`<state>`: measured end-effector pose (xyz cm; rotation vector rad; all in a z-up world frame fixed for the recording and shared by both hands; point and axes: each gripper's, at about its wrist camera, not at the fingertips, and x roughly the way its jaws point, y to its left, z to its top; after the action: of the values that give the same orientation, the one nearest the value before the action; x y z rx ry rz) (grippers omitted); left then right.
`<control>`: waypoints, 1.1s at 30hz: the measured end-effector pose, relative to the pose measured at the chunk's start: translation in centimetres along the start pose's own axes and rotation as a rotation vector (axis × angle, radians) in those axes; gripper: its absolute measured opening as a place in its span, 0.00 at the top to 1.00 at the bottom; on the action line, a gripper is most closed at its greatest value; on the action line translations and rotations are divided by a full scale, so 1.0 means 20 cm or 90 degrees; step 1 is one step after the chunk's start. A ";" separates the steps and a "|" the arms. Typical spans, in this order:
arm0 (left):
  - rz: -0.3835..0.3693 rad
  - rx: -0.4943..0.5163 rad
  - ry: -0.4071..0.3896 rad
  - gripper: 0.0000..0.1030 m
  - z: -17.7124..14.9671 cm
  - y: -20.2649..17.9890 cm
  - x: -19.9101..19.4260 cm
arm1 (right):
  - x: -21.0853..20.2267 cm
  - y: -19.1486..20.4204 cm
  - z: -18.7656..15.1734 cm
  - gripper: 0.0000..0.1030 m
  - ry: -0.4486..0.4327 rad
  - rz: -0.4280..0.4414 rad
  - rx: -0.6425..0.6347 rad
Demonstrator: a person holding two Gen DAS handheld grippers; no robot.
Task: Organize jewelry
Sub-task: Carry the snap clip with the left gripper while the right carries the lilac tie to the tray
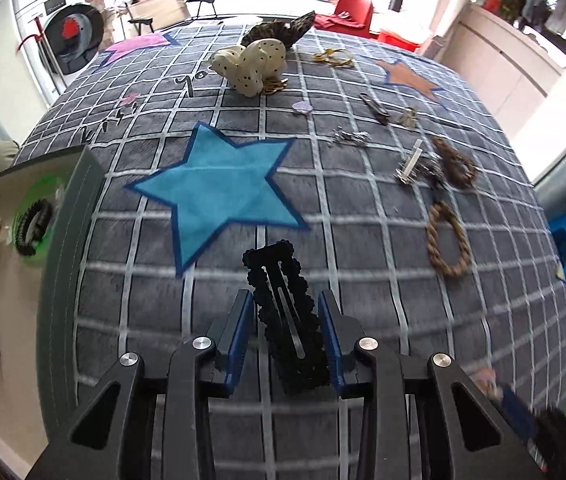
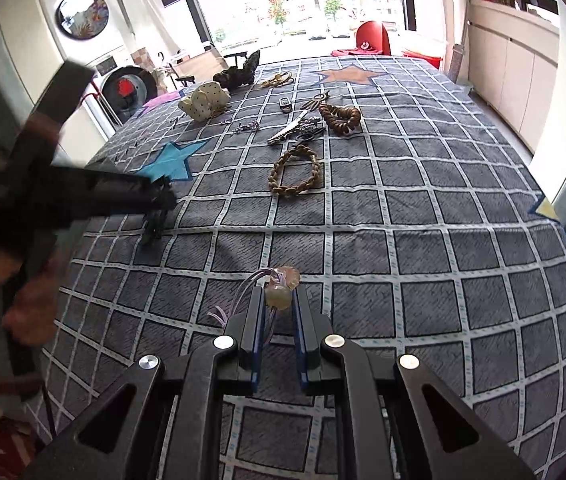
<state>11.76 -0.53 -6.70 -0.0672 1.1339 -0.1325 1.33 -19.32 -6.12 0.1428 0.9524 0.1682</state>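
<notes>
The left gripper [image 1: 286,312] has its blue-padded jaws drawn in around a black scalloped-edge snap hair clip [image 1: 283,300], which stands lengthwise between them with its far end poking out past the tips, so the grip looks to be across the clip's narrow width, a sensible hold for a flat thing that would otherwise lie flush on the cloth. Off to the left sits an open grey-walled box with a pale interior [image 1: 71,216], and inside it a black braided bracelet [image 1: 33,224] ringed by a green band, plus a small dark clip; that box reads as the destination. On the other side, the right gripper [image 2: 279,300] is nearly shut on a translucent, pinkish beaded piece with thin clear cords [image 2: 281,284], pinched right at the bead cluster so the loose cords trail free out of the jaws. Both pieces appear to be held above the grey grid-patterned cloth with stars [image 2: 403,216]. Plenty waits farther back: a tan braided rope loop [image 2: 295,176], a brown coiled hair tie [image 2: 341,118], a silver toothed clip [image 2: 287,132] and a cream polka-dot scrunchie [image 2: 203,104]. My read: two items in hand, box next, most sorting ahead.
</notes>
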 end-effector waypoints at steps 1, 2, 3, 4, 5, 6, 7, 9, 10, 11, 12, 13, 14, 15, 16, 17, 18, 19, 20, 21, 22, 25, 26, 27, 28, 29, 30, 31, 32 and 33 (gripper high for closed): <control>-0.010 0.005 -0.005 0.94 -0.02 0.00 -0.03 | -0.01 0.00 0.00 0.86 0.001 0.002 0.004; -0.017 0.010 -0.005 0.97 -0.04 0.00 -0.05 | -0.01 0.00 -0.01 0.86 0.002 0.004 0.006; -0.025 0.011 -0.006 0.97 -0.05 0.01 -0.07 | -0.02 0.00 -0.01 0.86 0.002 0.006 0.008; -0.033 0.011 -0.009 0.97 -0.07 0.01 -0.10 | -0.03 0.00 -0.01 0.86 0.002 0.007 0.010; -0.037 0.014 -0.015 0.97 -0.09 0.01 -0.12 | -0.03 0.01 -0.01 0.86 0.002 0.007 0.012; -0.039 0.018 -0.021 0.97 -0.10 0.02 -0.14 | -0.04 0.01 -0.01 0.86 0.002 0.008 0.015; -0.040 0.025 -0.029 0.97 -0.12 0.02 -0.16 | -0.05 0.01 -0.02 0.86 0.002 0.009 0.017; -0.041 0.032 -0.035 0.97 -0.14 0.02 -0.19 | -0.06 0.02 -0.02 0.86 0.001 0.011 0.018; -0.040 0.036 -0.037 0.97 -0.15 0.03 -0.19 | -0.07 0.03 -0.02 0.86 0.000 0.010 0.016; -0.035 0.042 -0.042 0.97 -0.16 0.03 -0.20 | -0.08 0.04 -0.02 0.86 -0.002 0.008 0.013; -0.023 0.049 -0.048 0.97 -0.17 0.03 -0.20 | -0.08 0.05 -0.02 0.86 -0.003 0.007 0.012; -0.002 0.060 -0.057 0.97 -0.18 0.02 -0.20 | -0.09 0.05 -0.02 0.86 -0.004 0.006 0.011; 0.008 0.065 -0.065 0.97 -0.18 0.02 -0.21 | -0.09 0.06 -0.02 0.86 -0.004 0.005 0.010; 0.014 0.068 -0.067 0.97 -0.18 0.02 -0.21 | -0.09 0.06 -0.02 0.86 -0.004 0.004 0.011; 0.014 0.069 -0.065 0.97 -0.18 0.02 -0.21 | -0.10 0.06 -0.02 0.86 -0.004 0.004 0.013; 0.008 0.066 -0.056 0.85 -0.18 0.03 -0.20 | -0.10 0.06 -0.02 0.86 -0.003 0.005 0.015; 0.001 0.063 -0.051 0.70 -0.18 0.03 -0.20 | -0.09 0.06 -0.02 0.86 -0.003 0.006 0.016; -0.001 0.060 -0.054 0.22 -0.18 0.03 -0.20 | -0.09 0.05 -0.02 0.86 -0.002 0.006 0.017; 0.012 0.053 -0.073 0.00 -0.18 0.04 -0.21 | -0.09 0.05 -0.02 0.86 -0.002 0.007 0.019; 0.026 0.049 -0.103 0.00 -0.19 0.04 -0.24 | -0.10 0.05 -0.02 0.86 -0.003 0.007 0.020; 0.033 0.056 -0.116 0.00 -0.19 0.03 -0.25 | -0.10 0.04 -0.02 0.86 -0.003 0.007 0.022; 0.042 0.076 -0.105 0.00 -0.17 0.00 -0.21 | -0.09 0.02 -0.02 0.86 -0.001 0.009 0.030; 0.050 0.084 -0.096 0.00 -0.15 -0.01 -0.18 | -0.08 0.01 -0.02 0.86 0.001 0.010 0.035; 0.054 0.090 -0.087 0.00 -0.14 -0.01 -0.15 | -0.08 0.00 -0.02 0.86 0.003 0.013 0.041; 0.056 0.098 -0.071 0.00 -0.13 -0.02 -0.09 | -0.08 -0.01 -0.02 0.86 0.005 0.015 0.046; 0.055 0.102 -0.058 0.00 -0.12 -0.02 -0.06 | -0.08 -0.02 -0.02 0.86 0.006 0.016 0.050; 0.056 0.107 -0.043 0.00 -0.11 -0.02 -0.02 | -0.07 -0.03 -0.03 0.86 0.007 0.015 0.052; 0.056 0.111 -0.023 0.00 -0.10 -0.03 0.04 | -0.07 -0.03 -0.03 0.86 0.008 0.014 0.052; 0.053 0.115 -0.013 0.00 -0.09 -0.03 0.06 | -0.07 -0.04 -0.03 0.86 0.009 0.014 0.052; 0.045 0.115 -0.008 0.00 -0.09 -0.03 0.08 | -0.07 -0.04 -0.04 0.86 0.009 0.012 0.052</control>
<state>10.77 -1.26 -8.88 0.1321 1.1066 -0.1704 -0.03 -20.35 -5.49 0.2259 0.9729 0.1471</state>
